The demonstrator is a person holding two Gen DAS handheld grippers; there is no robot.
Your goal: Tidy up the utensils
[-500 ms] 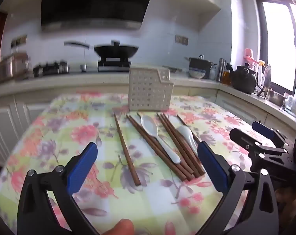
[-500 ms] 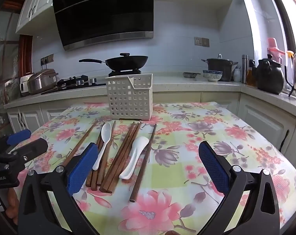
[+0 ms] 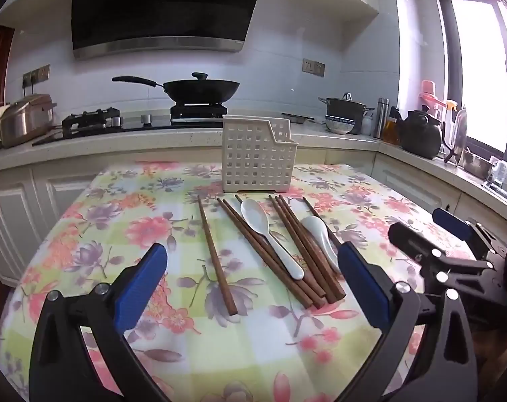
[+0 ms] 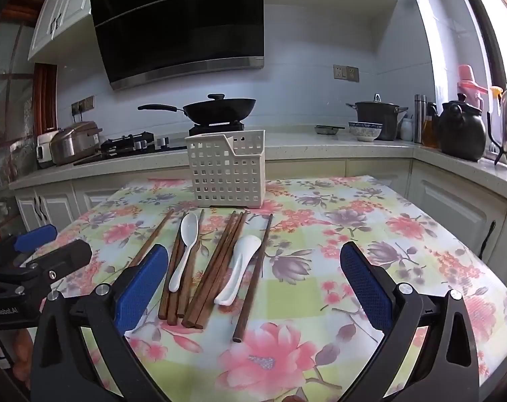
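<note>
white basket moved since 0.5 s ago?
No. The white basket sits the same against the wok behind it and the chopsticks in front.

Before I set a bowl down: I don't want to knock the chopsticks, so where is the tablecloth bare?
Bare cloth lies right of the lone chopstick, out to the table edge, and left of the leftmost chopstick. The middle, in front of the basket, is crowded with chopsticks and two spoons.

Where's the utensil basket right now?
The white basket stands upright at the table's far edge, centre in both views, just behind the chopsticks and spoons.
</note>
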